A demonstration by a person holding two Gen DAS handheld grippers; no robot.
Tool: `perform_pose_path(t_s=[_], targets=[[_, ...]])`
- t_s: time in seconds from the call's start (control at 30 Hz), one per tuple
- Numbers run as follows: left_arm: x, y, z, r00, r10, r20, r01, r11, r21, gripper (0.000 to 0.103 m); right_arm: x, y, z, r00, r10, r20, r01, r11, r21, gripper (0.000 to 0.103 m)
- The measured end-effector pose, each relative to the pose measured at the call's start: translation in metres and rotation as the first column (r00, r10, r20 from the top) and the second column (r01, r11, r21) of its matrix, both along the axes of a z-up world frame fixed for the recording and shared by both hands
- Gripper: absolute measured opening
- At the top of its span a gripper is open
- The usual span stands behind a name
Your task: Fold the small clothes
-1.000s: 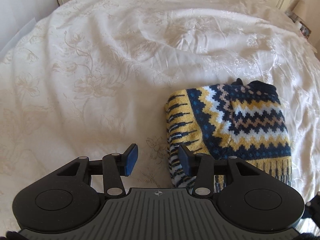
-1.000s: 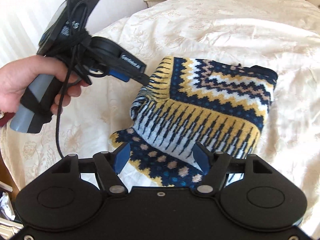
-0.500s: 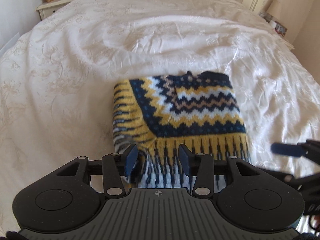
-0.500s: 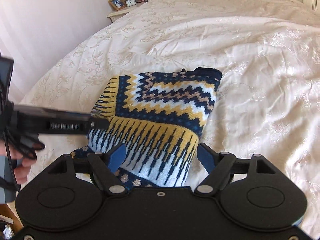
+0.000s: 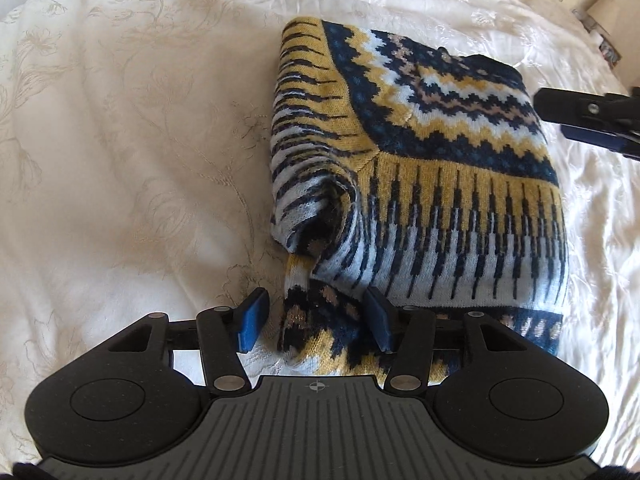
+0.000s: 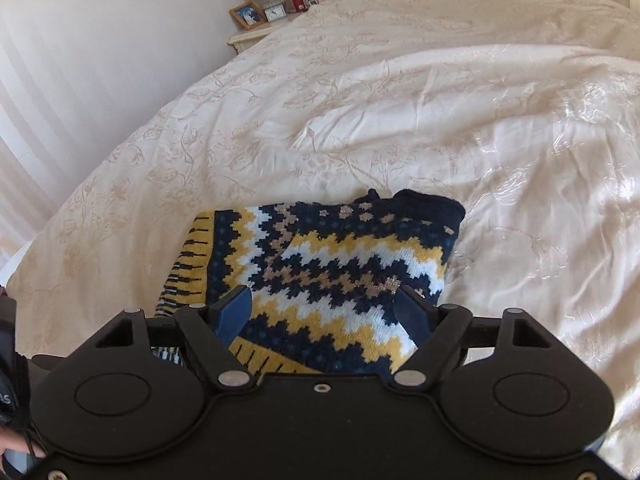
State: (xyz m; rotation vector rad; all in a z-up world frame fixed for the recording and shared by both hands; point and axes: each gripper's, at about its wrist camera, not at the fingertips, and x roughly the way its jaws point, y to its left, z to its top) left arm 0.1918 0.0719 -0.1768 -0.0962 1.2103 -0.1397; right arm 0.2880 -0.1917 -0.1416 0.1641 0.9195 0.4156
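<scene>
Left hand-held gripper (image 5: 316, 322) sits low at 6 o'clock in its view. Its blue pads (image 5: 253, 319) are wide apart, one on each side of the sweater's (image 5: 420, 168) near corner, and they are not pinching it. The sweater is folded into a thick block of navy, yellow and white zigzags. It lies on the cream bed (image 5: 120, 140), a bit toward 1 o'clock from this gripper.

Right hand-held gripper (image 6: 324, 314) is wide too. In its own view the sweater (image 6: 340, 256) fills the space between its two fingers, with nothing squeezed. The tip of this gripper (image 5: 588, 120) shows at 3 o'clock in the left view, by the sweater's right edge. A nightstand (image 6: 256, 34) stands far off at 11 o'clock.
</scene>
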Motion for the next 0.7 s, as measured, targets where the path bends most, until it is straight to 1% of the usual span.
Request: perform_pose_path(t_s=[0.17,0.2,0.27,0.33,0.4,0.5,0.6,0.7], targets=[[0.003,0.001,-0.002,1.000,-0.006,-0.006,0.006,1.000,-0.006,0.053,0.038,0.007,-0.042,0.992,-0.004,-0.125,0.002,1.000,-0.014,0.083],[0.002,0.001,-0.001,1.000,-0.007,-0.007,0.007,1.000,-0.008,0.054,0.042,0.007,-0.047,0.991,-0.004,-0.137,0.003,1.000,-0.007,0.083],[0.002,0.002,-0.001,1.000,-0.007,-0.008,0.007,1.000,-0.011,0.054,0.047,0.007,-0.052,0.991,-0.002,-0.137,0.003,1.000,0.008,0.088],[0.003,0.002,-0.001,1.000,-0.007,-0.010,0.007,1.000,-0.011,0.054,0.048,0.009,-0.051,0.991,0.004,-0.135,-0.003,1.000,0.006,0.090],[0.003,0.001,0.000,1.000,-0.005,-0.012,0.005,1.000,-0.010,0.054,0.047,0.010,-0.047,0.991,0.010,-0.131,-0.010,1.000,0.000,0.090],[0.005,0.001,0.006,1.000,-0.013,-0.007,0.013,1.000,-0.002,0.054,0.042,0.002,-0.034,0.994,-0.023,-0.103,0.026,0.999,0.031,0.089],[0.001,-0.002,0.023,0.999,-0.040,0.033,0.040,0.999,0.012,0.054,0.031,-0.014,-0.018,0.994,-0.083,-0.074,0.088,0.994,0.063,0.089],[-0.006,-0.003,0.036,0.995,-0.060,0.080,0.059,0.998,0.017,0.054,0.018,-0.031,-0.011,0.989,-0.131,-0.072,0.136,0.988,0.075,0.093]])
